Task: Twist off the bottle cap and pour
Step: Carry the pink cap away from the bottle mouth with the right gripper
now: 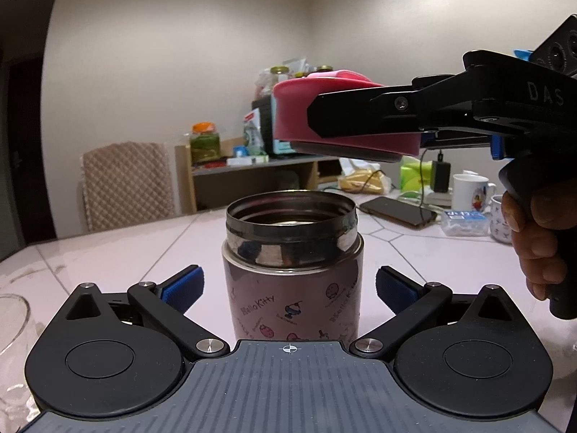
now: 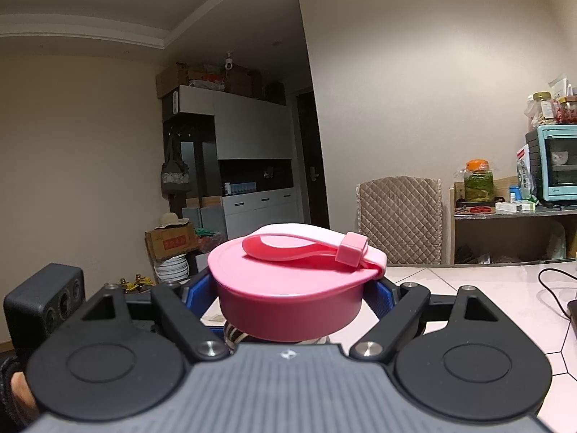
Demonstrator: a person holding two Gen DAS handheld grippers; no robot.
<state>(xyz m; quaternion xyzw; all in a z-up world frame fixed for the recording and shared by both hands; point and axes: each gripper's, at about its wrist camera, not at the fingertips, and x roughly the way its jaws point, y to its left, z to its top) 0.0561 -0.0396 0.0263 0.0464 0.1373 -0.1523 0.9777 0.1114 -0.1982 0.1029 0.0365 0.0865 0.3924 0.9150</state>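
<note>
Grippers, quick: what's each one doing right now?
Left gripper: open, either side of the lidless pink steel flask, not touching.
Right gripper: shut on round pink plastic lid.

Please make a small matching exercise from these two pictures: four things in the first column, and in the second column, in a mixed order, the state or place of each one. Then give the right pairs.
Things:
1. pink cap
2. flask
3. left gripper
4. phone

States or places:
A. open, one finger on each side of the flask, not touching it
B. lying flat on the table, behind the flask
C. off the flask, held in the air by the right gripper
D. standing upright with its steel mouth uncovered

Pairs: 1-C, 2-D, 3-A, 4-B
</note>
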